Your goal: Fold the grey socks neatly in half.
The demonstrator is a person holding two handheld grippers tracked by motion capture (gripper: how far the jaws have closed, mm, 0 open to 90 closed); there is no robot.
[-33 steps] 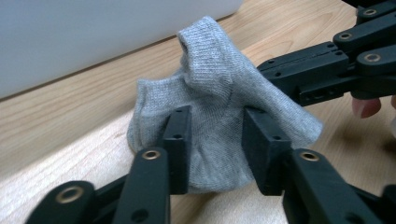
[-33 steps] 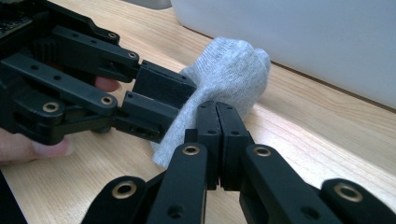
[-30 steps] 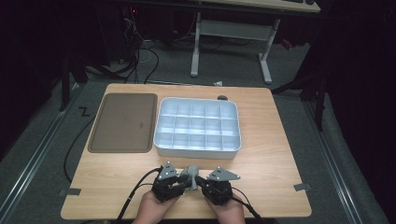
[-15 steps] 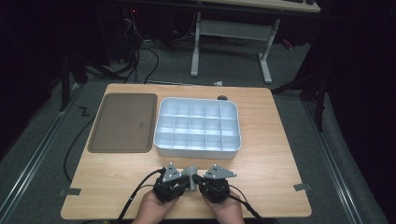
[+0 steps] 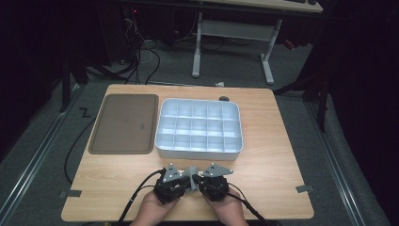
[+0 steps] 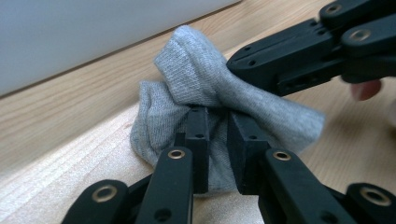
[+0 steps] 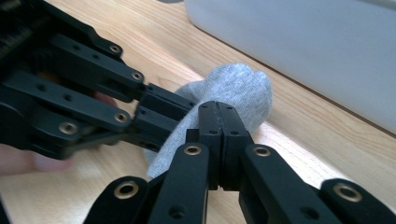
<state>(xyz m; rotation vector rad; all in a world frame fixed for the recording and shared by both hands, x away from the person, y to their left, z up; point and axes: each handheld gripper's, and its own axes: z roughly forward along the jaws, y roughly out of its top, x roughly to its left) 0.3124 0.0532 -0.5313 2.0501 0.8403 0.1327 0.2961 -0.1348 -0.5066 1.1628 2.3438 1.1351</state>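
dim room, grey carpet floor (image 5: pixel 42 155), white-legged desk (image 5: pixel 235 28) behind.

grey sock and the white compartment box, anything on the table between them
Nothing: in the high view, bare wood separates the grey sock from the white compartment box. The left gripper view shows the same bare strip.

On the tabletop (image 5: pixel 273 141) a flat tray (image 5: pixel 124 123) lies at the left, and a compartment box (image 5: pixel 199 127) sits just beside it on the right, both toward the far half. Nearer the front edge, before the box, a sock (image 5: pixel 192 175) lies between the left gripper (image 5: pixel 181 181) and the right gripper (image 5: pixel 203 179), each gripper's fingers closed on the sock from its own side
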